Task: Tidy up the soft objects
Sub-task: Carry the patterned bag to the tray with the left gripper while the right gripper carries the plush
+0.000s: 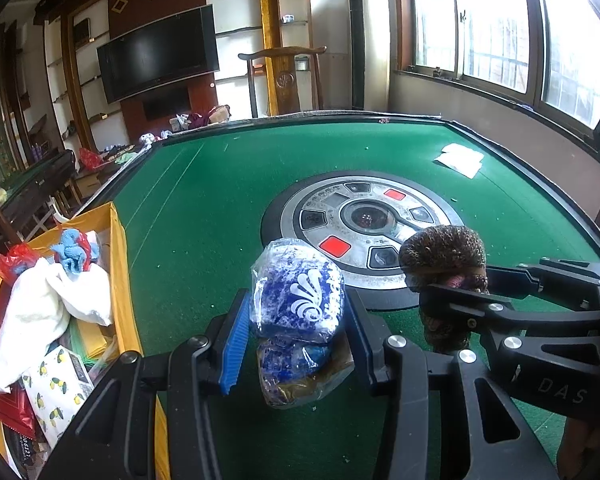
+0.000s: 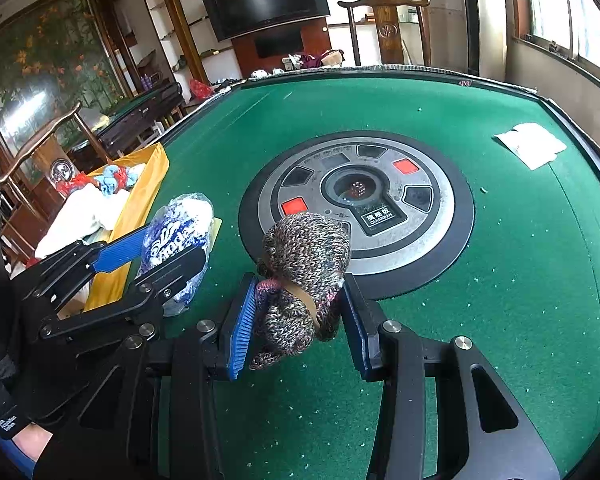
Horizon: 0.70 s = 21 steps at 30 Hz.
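A blue-and-white plastic tissue pack is clamped between the pads of the left gripper, and a bundled knitted item, tied with a band, is clamped in the right gripper. Both appear to be held just above the green table, near its central control disc. The yellow box, already holding a white cloth and a blue knitted piece, stands at the left edge of the table, just beside the left gripper. The step in hand is judged to be the carry to that box. It would be done well if each item were lifted clear of the box wall, brought over the open space, and only then released; the slippery pack should be squeezed firmly, and the two grippers kept apart to avoid collision
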Tool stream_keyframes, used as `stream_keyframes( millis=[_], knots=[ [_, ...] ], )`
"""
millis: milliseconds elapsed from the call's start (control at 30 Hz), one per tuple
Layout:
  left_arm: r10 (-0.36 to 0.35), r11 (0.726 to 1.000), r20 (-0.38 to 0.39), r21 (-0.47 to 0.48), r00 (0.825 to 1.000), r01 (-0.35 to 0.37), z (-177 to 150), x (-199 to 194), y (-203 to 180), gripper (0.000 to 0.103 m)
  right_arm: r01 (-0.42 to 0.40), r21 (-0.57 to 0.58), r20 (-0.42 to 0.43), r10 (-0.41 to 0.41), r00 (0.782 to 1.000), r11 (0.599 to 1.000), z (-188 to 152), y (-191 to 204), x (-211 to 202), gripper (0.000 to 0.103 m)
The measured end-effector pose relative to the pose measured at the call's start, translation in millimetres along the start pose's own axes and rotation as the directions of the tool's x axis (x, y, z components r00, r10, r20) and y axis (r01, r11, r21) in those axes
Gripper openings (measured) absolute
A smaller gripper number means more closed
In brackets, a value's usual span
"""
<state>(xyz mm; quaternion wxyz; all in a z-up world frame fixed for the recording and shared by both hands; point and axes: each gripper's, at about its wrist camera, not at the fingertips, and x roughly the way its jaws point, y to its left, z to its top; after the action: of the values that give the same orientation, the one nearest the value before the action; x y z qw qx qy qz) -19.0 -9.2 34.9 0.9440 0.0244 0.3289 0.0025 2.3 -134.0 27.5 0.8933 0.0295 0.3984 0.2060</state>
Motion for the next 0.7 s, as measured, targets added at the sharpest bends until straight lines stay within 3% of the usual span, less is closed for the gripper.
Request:
stream_keyframes(
  millis=[400,700],
  knots=[
    [0.012,0.998,0.094,-0.055,0.996,-0.007,11,-26,22,0.046,-0.014,0.005,0.037,0.014,0.999,1.0,1,4,-9,0.041],
    [0.145,0.984,0.211,-0.132,0.967,-0.119,24,-54,65,0.047,-0.049,-0.031,0.085,0.051,0.995,0.998,-1,33,-22,0.041]
  ],
)
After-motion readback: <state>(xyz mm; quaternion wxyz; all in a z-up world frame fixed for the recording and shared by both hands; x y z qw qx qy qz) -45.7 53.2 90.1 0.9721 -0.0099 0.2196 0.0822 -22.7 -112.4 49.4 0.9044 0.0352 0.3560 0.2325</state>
